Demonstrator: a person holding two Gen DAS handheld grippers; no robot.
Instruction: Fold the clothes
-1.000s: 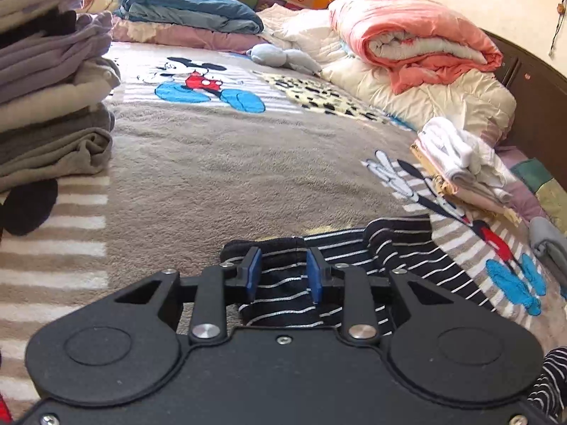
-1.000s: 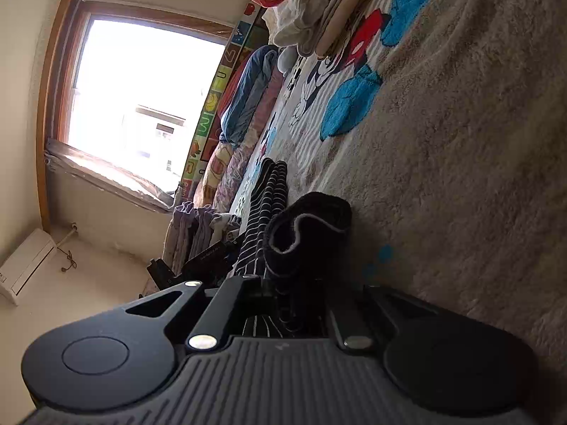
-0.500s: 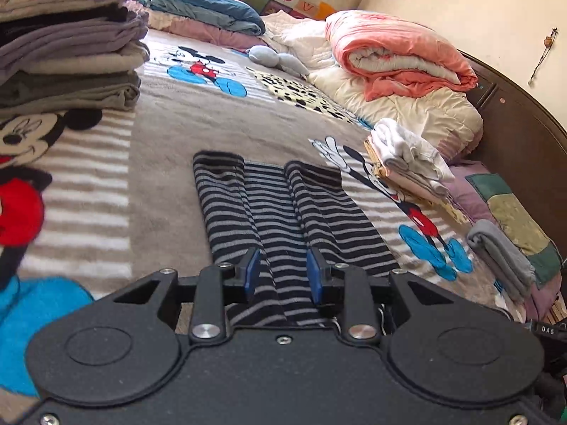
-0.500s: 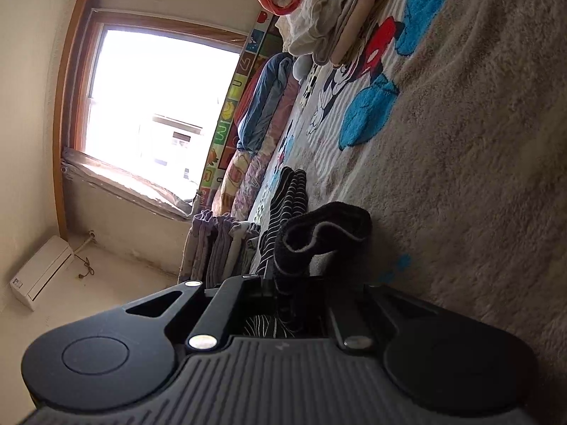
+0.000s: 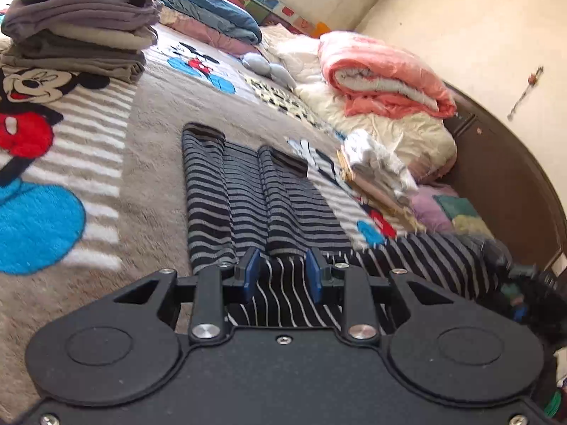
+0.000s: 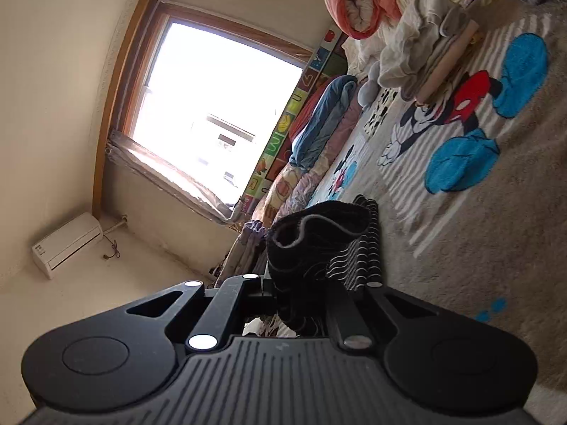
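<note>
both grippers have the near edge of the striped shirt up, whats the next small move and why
Probably carry the raised edge forward over the far end. The striped shirt lies long on the blanket with both sleeves folded in, the left gripper and right gripper both clamp its near edge, so only the lengthwise fold looks left.

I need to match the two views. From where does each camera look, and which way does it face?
Left wrist: on the left gripper, looking along the bed over the striped garment; its own fingers show.
Right wrist: on the right gripper, rolled sideways, facing the window; shut on the garment's dark edge.
Shared: the garment, the pink quilt, the folded stack.
</note>
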